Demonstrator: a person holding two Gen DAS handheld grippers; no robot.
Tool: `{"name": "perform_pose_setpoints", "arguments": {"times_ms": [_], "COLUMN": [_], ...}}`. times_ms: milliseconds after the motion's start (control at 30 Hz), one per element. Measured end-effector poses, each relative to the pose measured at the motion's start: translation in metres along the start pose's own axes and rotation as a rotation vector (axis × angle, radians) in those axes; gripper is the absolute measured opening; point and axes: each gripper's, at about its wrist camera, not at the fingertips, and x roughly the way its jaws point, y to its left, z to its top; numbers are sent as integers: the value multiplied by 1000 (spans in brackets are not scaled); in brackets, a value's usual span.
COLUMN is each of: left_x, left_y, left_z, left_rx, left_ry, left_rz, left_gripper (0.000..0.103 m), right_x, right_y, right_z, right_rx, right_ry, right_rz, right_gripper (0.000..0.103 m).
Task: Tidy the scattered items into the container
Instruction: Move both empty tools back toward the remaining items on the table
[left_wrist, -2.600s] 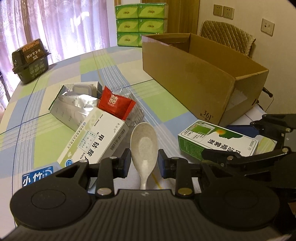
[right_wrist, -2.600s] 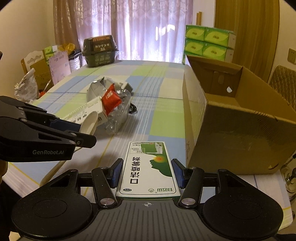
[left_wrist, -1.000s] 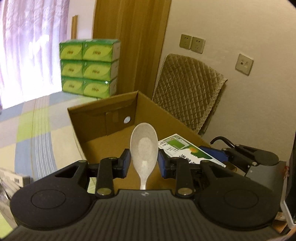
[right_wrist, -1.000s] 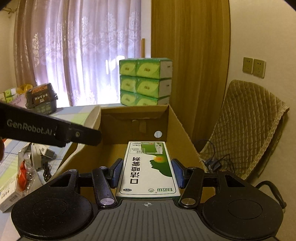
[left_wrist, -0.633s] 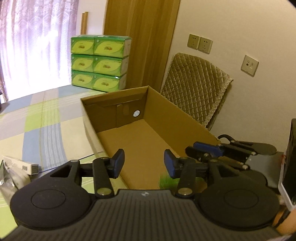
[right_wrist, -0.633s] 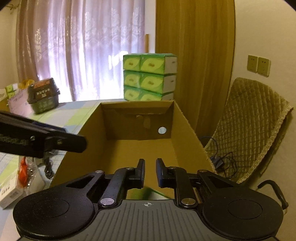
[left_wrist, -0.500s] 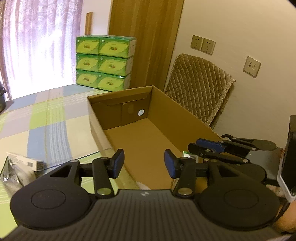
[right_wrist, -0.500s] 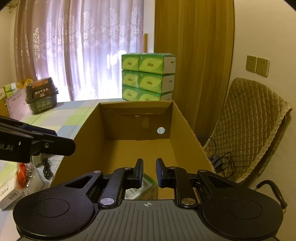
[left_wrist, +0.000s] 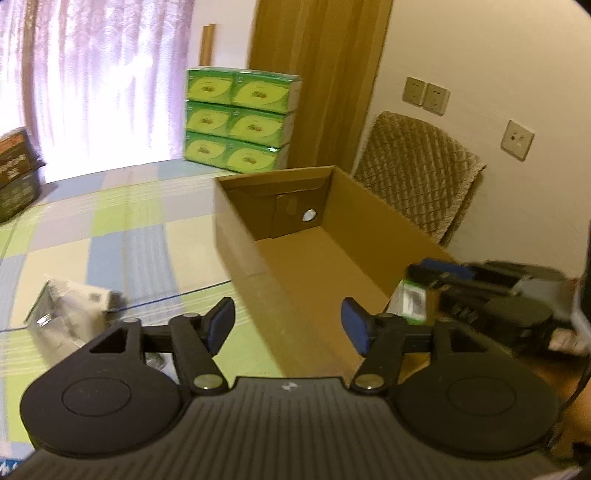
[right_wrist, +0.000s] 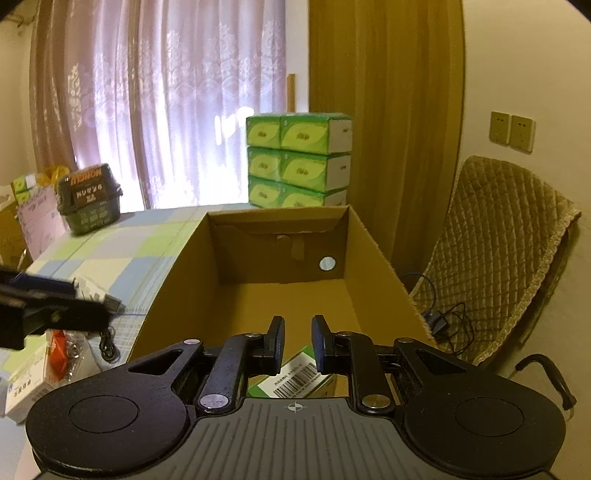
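The left gripper (left_wrist: 287, 325), jaws spread wide and now empty, and the right gripper (right_wrist: 297, 343), jaws nearly together on nothing, hover over the cardboard box (right_wrist: 373, 254). Both have just let go: the green medicine carton (right_wrist: 295, 380) lies inside, the spoon unseen. More items (left_wrist: 70, 306) wait on the table (left_wrist: 110, 221).

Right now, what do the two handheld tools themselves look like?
Both are matte black plastic. The left tool has a ribbed grey deck, two round discs, silver pivot screws and blue pads on its fingers. The right tool looks the same, with a small crosshair mark on its deck.
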Motion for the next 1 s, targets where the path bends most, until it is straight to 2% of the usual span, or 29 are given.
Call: {"name": "perform_pose_setpoints", "arguments": {"times_ms": [100,133,167,200,233,500,700,1000], "left_x": [-15,-20,-26,-30,-36,-86,-115,-137], "left_y": [11,15,20,23,27,66,94,117], "left_z": [-14,-18,-24,-28,-33,-80,-116,-147], "left_rx": [-20,-28,-36,-43,-49,-89,-117,-115], "left_ry": [-6,-7,-8,-8,-7,14,52,86], "left_rz": [39,51,62,72,85,225,317,357], "left_gripper": [71,74,75,77,77,85,87,89], "right_x": [-13,-17,-22,-29,-37,-73,-85,-79], "right_y": [-4,-4,-4,-4,-3,39,83,124], "right_z": [-3,-4,-6,-7,-9,-17,-27,-51], "right_rx": [22,27,35,49,58,29,-17,-106], "right_ry": [-18,-22,-31,-56,-86,-110,-80,30], "right_rz": [3,3,0,3,5,96,195,290], "right_gripper": [22,29,65,85,97,97,97,97]}}
